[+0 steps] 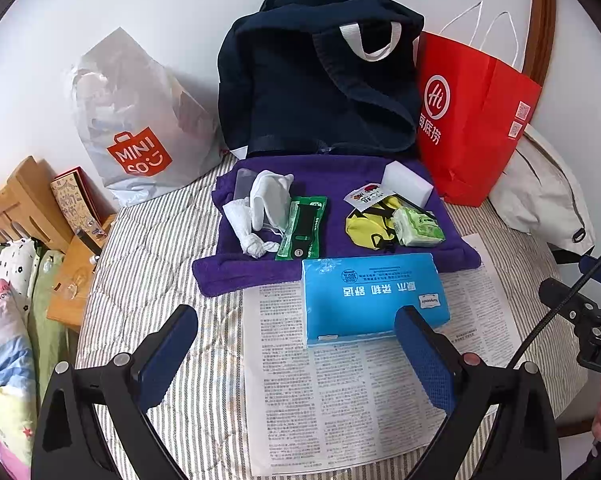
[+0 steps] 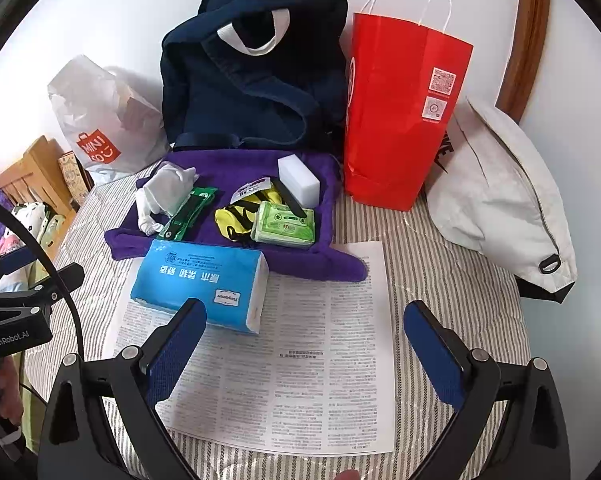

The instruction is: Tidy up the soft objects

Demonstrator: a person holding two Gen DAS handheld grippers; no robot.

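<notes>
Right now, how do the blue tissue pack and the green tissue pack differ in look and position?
The blue tissue pack is clearly larger than the green tissue pack. The blue one lies mostly on the printed paper sheet, with its far edge over the purple towel; the green one lies wholly on the towel, touching a yellow pouch. The blue pack is nearest the grippers; the green one sits farther back. Both lie flat in soft plastic wrap.

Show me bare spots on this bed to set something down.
Free: the printed sheet between both open claws, and the striped cover between sheet and white bag. Crowded: the purple towel, the blue tissue pack at its edge, and the bags along the wall.
</notes>
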